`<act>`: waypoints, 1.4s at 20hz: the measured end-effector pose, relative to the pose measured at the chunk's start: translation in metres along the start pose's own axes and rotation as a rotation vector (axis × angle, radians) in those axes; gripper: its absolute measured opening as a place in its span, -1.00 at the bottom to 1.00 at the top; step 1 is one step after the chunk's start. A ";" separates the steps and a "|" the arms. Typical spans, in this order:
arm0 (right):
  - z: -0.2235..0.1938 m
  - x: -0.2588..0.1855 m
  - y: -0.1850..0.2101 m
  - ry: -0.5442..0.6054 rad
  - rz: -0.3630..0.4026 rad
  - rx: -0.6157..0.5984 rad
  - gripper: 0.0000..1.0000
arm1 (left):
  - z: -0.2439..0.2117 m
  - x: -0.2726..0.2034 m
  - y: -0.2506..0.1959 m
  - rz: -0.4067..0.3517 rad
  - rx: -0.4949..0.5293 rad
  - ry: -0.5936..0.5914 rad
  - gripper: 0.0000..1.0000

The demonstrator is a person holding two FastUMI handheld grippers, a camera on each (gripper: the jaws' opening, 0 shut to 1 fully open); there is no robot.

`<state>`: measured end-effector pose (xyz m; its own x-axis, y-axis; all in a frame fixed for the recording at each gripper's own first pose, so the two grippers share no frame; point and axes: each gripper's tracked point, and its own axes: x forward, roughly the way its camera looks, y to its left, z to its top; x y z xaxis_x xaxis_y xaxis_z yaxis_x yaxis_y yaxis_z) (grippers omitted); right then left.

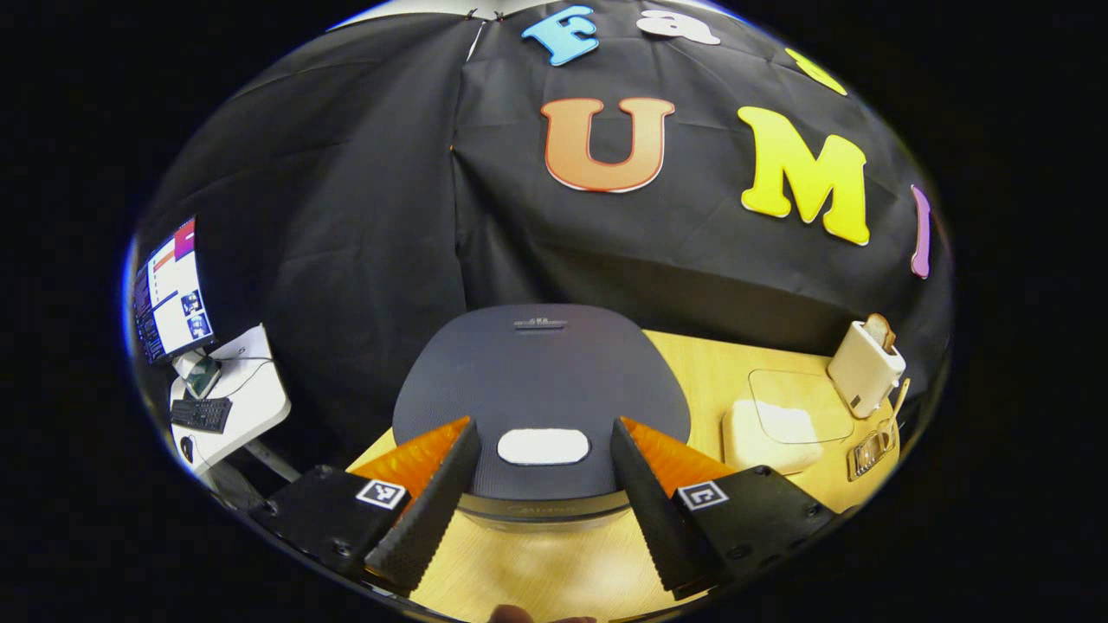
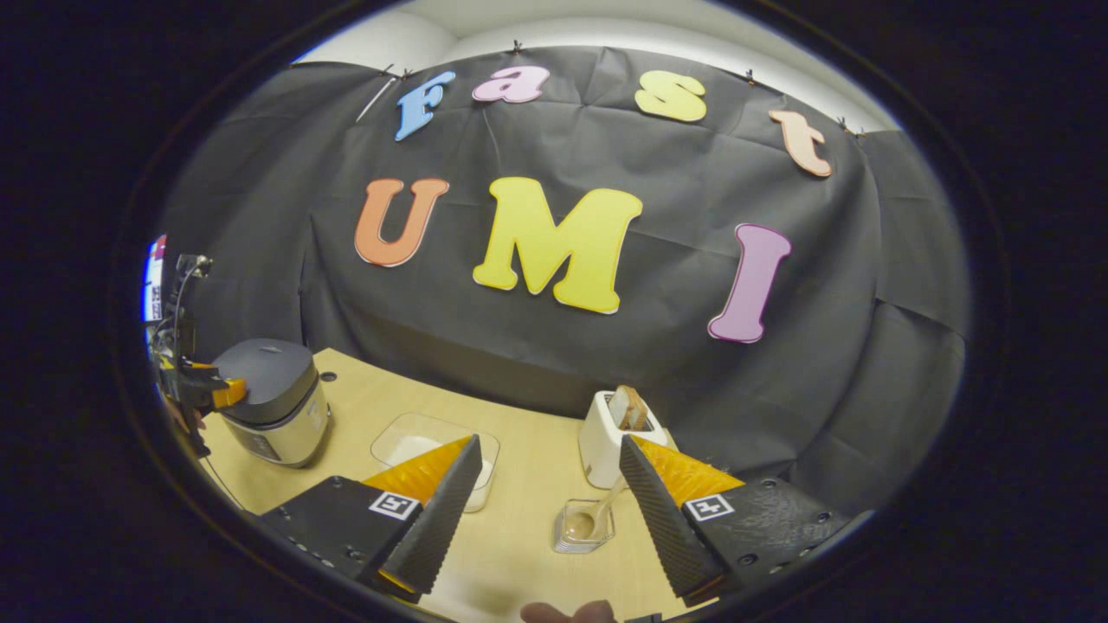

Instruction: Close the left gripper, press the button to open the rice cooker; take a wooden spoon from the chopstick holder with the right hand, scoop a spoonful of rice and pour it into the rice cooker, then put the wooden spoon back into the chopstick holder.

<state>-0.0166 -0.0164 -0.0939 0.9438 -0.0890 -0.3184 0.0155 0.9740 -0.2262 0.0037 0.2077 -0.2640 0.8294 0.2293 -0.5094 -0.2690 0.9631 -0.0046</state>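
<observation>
1. In the left gripper view, the left tool (image 1: 545,463) hangs just before the rice cooker (image 1: 541,389), fingers spread wide to either side of the pale button (image 1: 544,446) on the shut lid. We judge the first step barely begun: the tool has yet to clench, and the button is unpressed.
2. Farther right on the wooden surface (image 1: 701,363) sit a clear rice container (image 1: 783,420), a white toaster (image 1: 864,368) and a small clear holder (image 1: 870,450) with a spoon handle rising from it.
3. In the right gripper view, the right tool (image 2: 550,493) is released and grasps nothing, its fingers wide apart above the surface (image 2: 519,484).
4. Between those fingers stands the chopstick holder (image 2: 584,528), the wooden spoon (image 2: 593,515) in it, seemingly bowl-down, though it is small and hard to tell.
5. The cooker (image 2: 273,398) stands closed at far left, the left tool (image 2: 212,394) at its front.
6. We reckon everything remains: opening, fetching the spoon, scooping, pouring, returning.
</observation>
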 end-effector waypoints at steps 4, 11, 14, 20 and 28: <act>-0.002 0.000 0.002 0.000 0.000 0.009 0.96 | -0.012 -0.001 -0.001 0.014 -0.022 -0.006 0.96; -0.007 0.000 0.008 0.020 0.023 0.020 0.96 | -0.009 0.001 -0.002 0.017 0.014 -0.110 0.94; -0.005 0.003 0.007 0.012 0.017 0.036 0.96 | -0.006 -0.002 -0.001 0.037 0.028 -0.105 0.94; 0.000 0.002 -0.004 -0.012 0.000 0.079 0.96 | 0.057 -0.038 -0.019 0.018 0.060 -0.219 0.97; 0.024 -0.011 -0.015 -0.090 -0.007 0.139 0.96 | 0.136 -0.100 -0.094 -0.159 0.047 -0.313 0.96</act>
<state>-0.0197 -0.0250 -0.0648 0.9692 -0.0832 -0.2319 0.0622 0.9934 -0.0967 0.0132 0.1134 -0.0956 0.9709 0.1006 -0.2171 -0.1074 0.9940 -0.0198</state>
